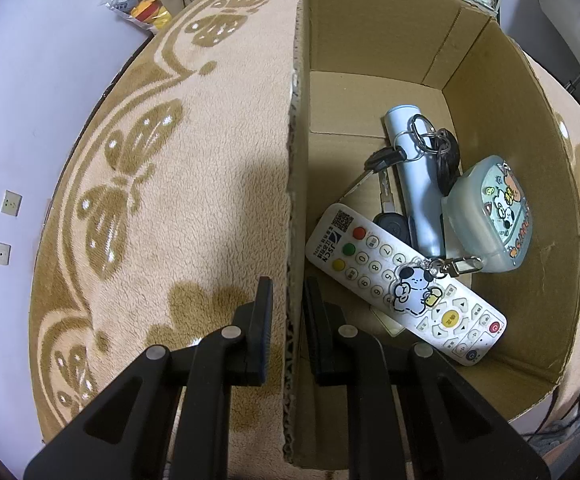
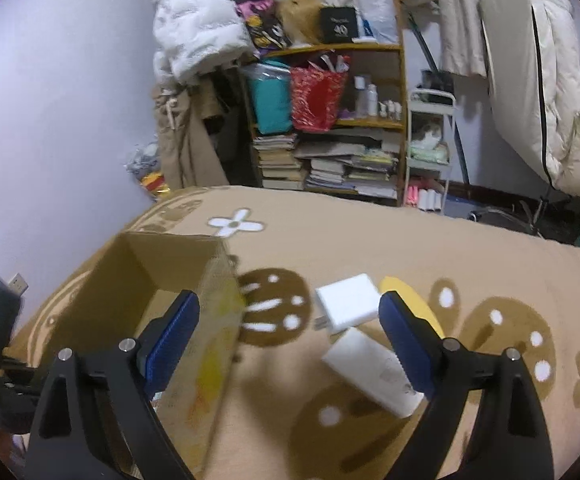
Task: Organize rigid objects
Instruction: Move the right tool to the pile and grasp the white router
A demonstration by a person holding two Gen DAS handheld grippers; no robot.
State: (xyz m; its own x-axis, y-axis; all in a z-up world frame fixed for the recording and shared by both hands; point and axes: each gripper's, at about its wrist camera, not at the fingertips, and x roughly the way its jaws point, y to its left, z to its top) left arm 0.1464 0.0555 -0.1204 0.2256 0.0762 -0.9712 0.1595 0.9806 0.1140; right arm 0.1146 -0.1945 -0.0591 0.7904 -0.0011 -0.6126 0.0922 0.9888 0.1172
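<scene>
On the blanket-covered bed:
Left gripper point(image 1: 288, 300): clamped on the near wall of the cardboard box point(image 1: 295, 128).
Inside box: remote control point(image 1: 403, 284), keys point(image 1: 429, 148), blue tube point(image 1: 415, 184), cartoon case point(image 1: 489, 216).
Right gripper point(image 2: 290, 320): jaws wide apart, empty, above white charger point(image 2: 347, 302) and white block point(image 2: 373, 372) on blanket point(image 2: 369, 232).

Left gripper point(image 1: 288, 300) fingers nearly closed; right gripper point(image 2: 290, 320) fingers spread wide.
</scene>
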